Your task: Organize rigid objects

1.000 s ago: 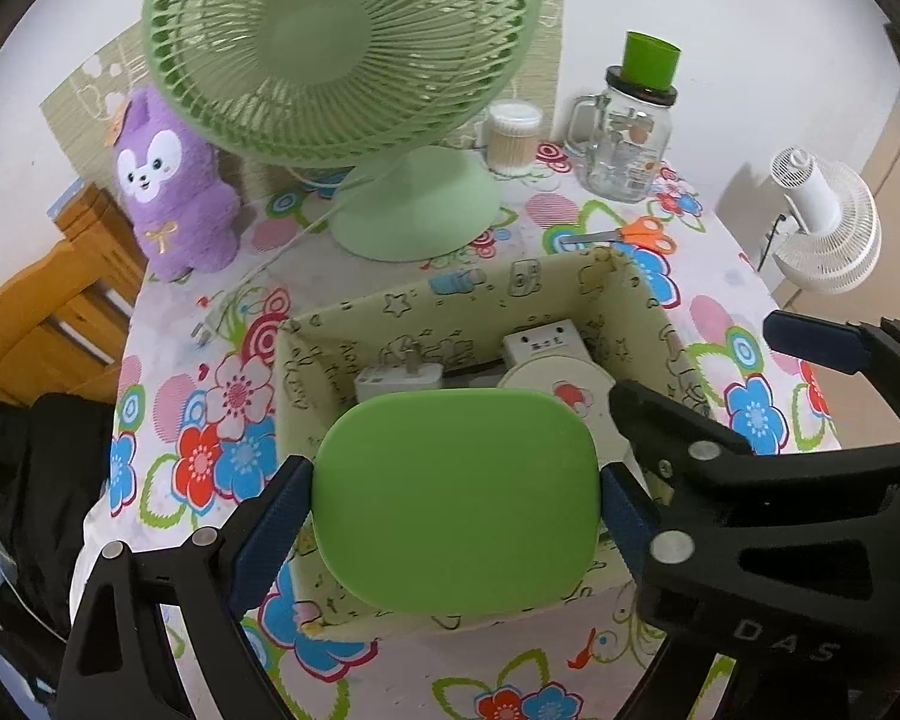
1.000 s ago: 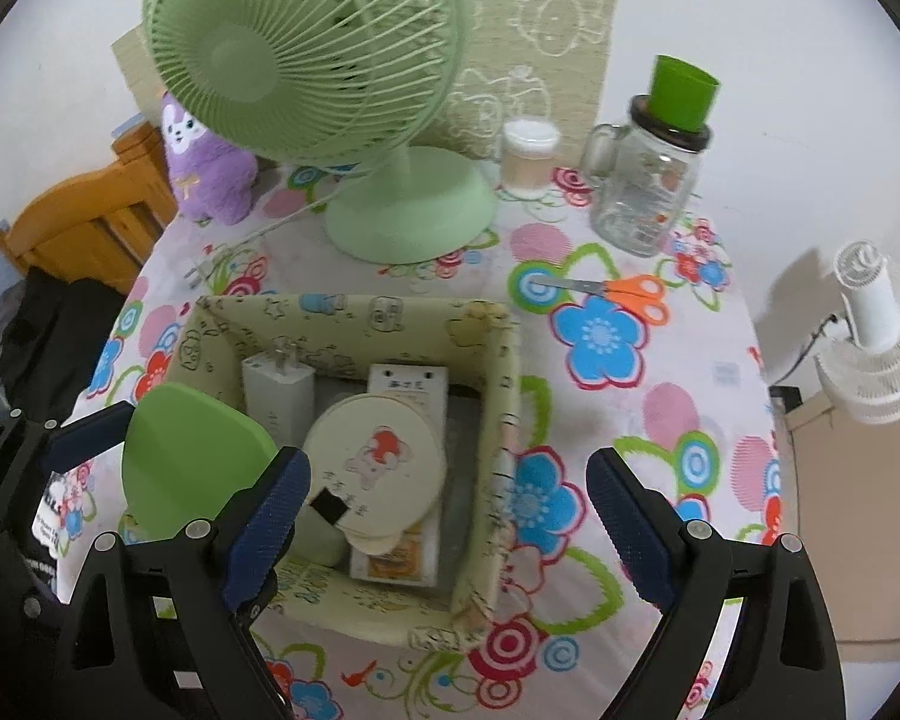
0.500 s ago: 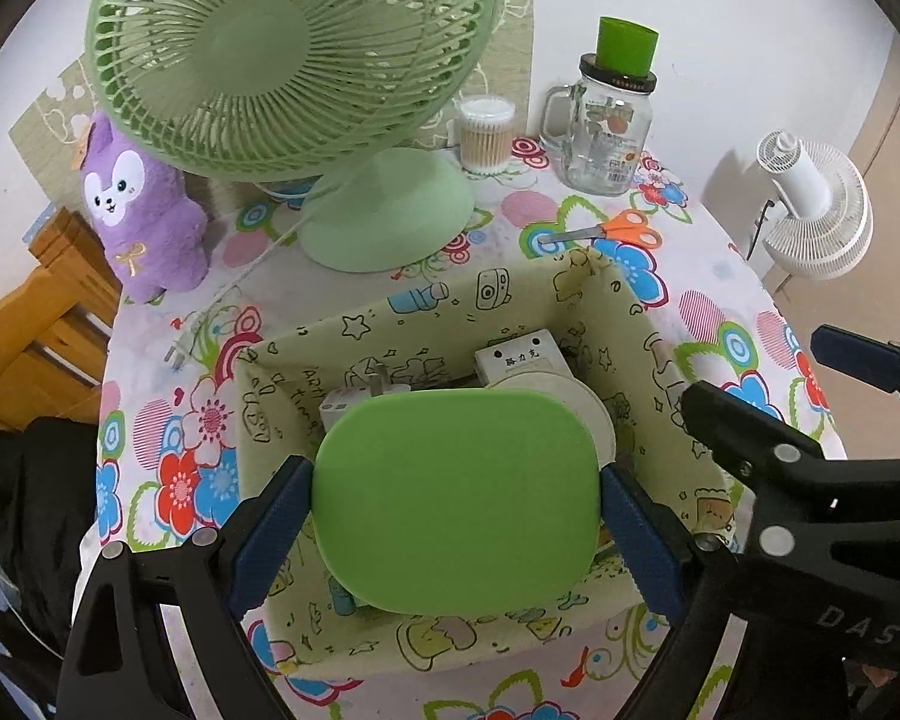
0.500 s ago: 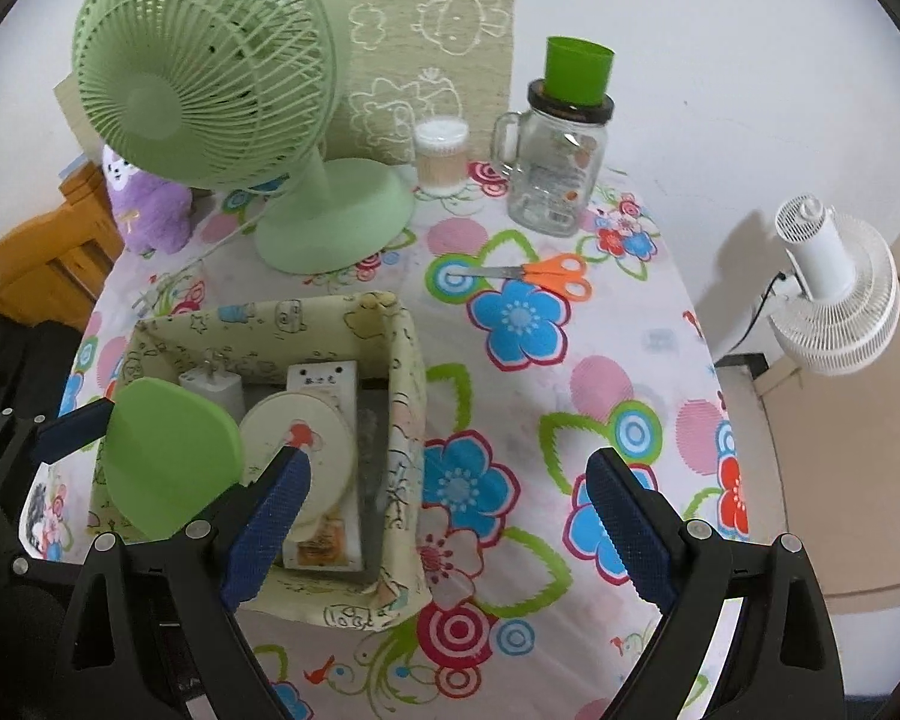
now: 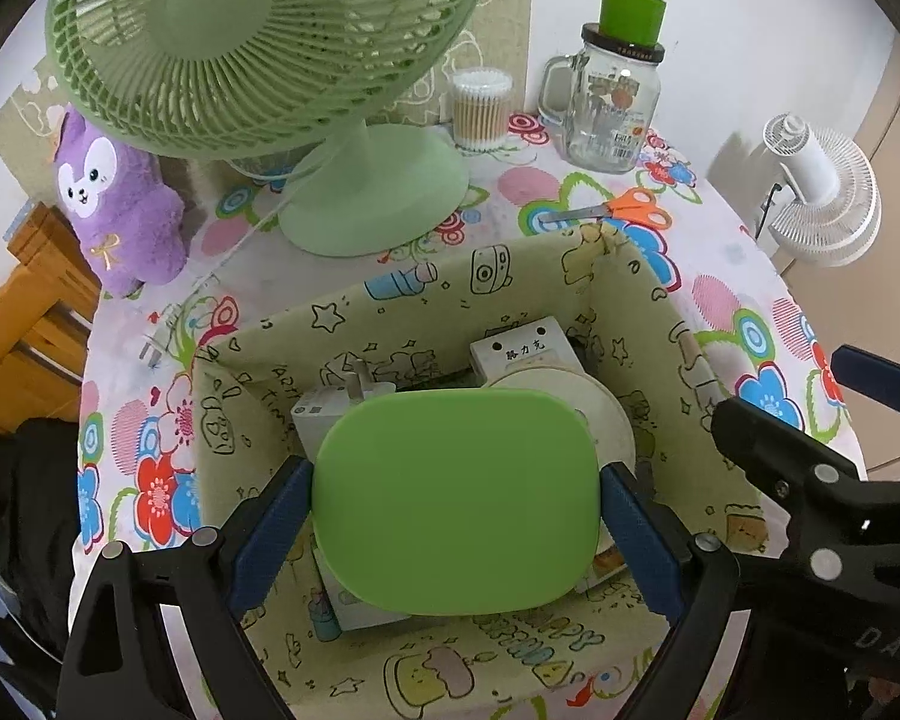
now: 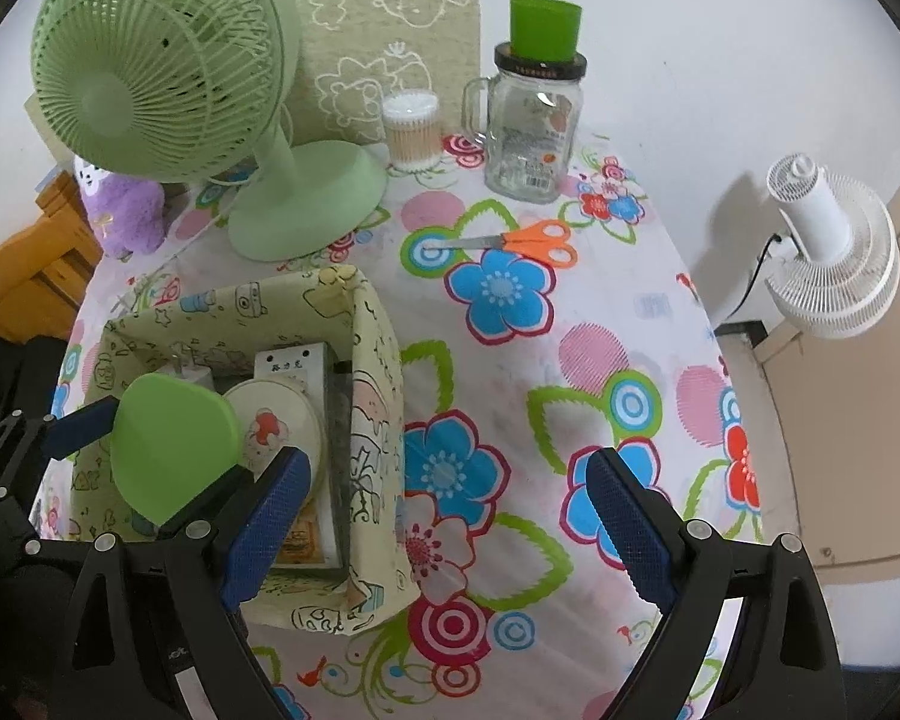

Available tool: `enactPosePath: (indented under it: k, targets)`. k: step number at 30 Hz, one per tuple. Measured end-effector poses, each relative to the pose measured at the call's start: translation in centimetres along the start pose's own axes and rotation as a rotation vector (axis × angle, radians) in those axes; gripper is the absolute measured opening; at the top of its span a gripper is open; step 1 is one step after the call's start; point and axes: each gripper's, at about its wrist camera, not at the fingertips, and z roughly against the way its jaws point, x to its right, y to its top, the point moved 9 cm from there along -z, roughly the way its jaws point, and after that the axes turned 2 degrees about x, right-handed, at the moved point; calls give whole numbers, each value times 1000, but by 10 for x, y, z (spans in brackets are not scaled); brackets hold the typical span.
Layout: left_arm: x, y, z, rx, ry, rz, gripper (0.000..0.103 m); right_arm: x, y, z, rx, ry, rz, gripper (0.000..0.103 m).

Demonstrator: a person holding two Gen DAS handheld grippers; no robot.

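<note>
At the far left we see the purple plush toy [image 5: 120, 210] and the green desk fan [image 5: 270, 48], both nearer the frame's top than a second ago, since our left gripper [image 5: 456, 510] has sunk toward the fabric storage box [image 5: 390, 300]. It stays clamped on the green rounded lid [image 5: 456, 498], both blue pads pressed against its edges, and the lid now hangs inside the box's walls, over the white charger [image 5: 330, 414] and the round cream disc [image 5: 600, 402]. To the right, our right gripper [image 6: 447, 516] stands wide open with nothing between its pads, and it has slid off the box to hover over the flowered tablecloth [image 6: 570, 360]. Beyond lie the orange scissors [image 6: 522, 240] and the glass jar [image 6: 534, 132].
</note>
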Motion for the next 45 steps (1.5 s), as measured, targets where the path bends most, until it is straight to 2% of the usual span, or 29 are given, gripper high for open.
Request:
enactPosePath:
  k: [6,18,25,45]
  targets:
    - [1,-1,-11,-18,-7,-3,95,1,-3,-8,-19,-5,-2,95]
    - [-2,-8,-16,-36,-66,24,97,-4,-7,-18,-45,6,-13,95]
    - [-4,-15,-7,-40,-34,-18,101,-13,-8,-17,-46,15,3,95]
    - [-24,-31,43,11,0,18,102,-37,-15,23,13,28,37,95]
